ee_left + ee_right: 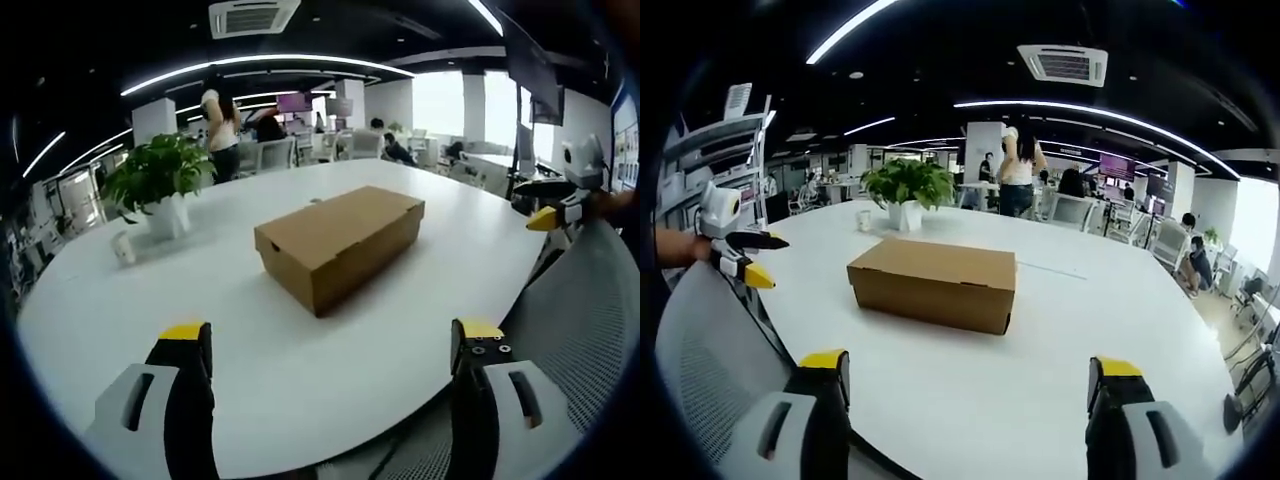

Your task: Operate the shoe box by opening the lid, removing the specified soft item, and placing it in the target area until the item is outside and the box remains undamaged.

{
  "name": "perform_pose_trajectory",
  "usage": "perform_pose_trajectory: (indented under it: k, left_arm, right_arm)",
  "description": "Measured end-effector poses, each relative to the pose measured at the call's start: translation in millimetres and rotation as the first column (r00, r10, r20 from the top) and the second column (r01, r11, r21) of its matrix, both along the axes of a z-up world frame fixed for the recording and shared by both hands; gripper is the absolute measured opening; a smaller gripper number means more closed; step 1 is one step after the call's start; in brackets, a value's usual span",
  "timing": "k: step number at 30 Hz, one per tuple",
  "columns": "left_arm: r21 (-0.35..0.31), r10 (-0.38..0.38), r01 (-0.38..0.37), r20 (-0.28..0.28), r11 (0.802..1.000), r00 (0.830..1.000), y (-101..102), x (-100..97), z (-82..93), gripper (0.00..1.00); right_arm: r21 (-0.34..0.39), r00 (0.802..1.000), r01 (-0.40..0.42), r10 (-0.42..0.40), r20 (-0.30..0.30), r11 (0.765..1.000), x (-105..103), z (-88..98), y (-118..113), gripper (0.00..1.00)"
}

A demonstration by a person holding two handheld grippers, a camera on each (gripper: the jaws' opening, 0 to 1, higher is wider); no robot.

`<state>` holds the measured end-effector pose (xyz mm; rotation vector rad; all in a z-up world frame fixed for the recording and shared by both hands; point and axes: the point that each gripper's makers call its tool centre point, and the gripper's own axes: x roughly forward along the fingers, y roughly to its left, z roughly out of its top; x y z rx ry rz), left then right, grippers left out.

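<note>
In the left gripper view, I see a potted plant point(160, 180) in a white pot standing at the far left of the white table point(300, 390), with a small white cup point(123, 248) just beside it. The cardboard shoe box point(340, 243) lies near the table's middle with its lid closed, well apart from my left gripper point(330, 345), whose yellow-tipped jaws stand wide apart and hold nothing. At the right edge of that view, my right gripper point(555, 212) hovers above the grey mesh back of a chair point(585, 310). In the right gripper view, the left gripper point(745, 258) enters from the left above the same chair point(710, 340), its jaws parted and empty. The shoe box point(932, 281) rests flat on the table point(1040, 390), lid down, with the plant point(905, 190) behind it. My right gripper point(970, 375) sits short of the box, jaws spread wide, gripping nothing. A standing person point(1018, 170) is visible beyond the table.
</note>
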<state>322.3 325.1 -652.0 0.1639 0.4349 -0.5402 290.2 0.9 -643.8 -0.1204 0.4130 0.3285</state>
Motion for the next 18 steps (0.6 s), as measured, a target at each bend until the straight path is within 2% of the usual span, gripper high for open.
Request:
perform_pose_trajectory:
  k: [4,9,18]
  left_arm:
    - [0.000,0.012,-0.012,0.003,1.000,1.000,2.2,3.3,4.0,0.99]
    - [0.035,0.015,-0.015,0.001,0.999,1.000,4.4,5.8,7.4,0.99]
    - [0.017,0.019,-0.019,-0.002,1.000,1.000,-0.9,15.7,14.4,0.98]
  right_arm:
    - [0.003,1.000,-0.016,0.016,-0.010,1.000,4.6,0.3,0.7,0.99]
    - [-0.003,0.998,-0.050,0.050,-0.035,0.999,8.0,0.4,6.0,0.98]
    - [-0.010,0.997,-0.072,0.071,-0.041,0.997,17.8,0.5,3.3,0.98]
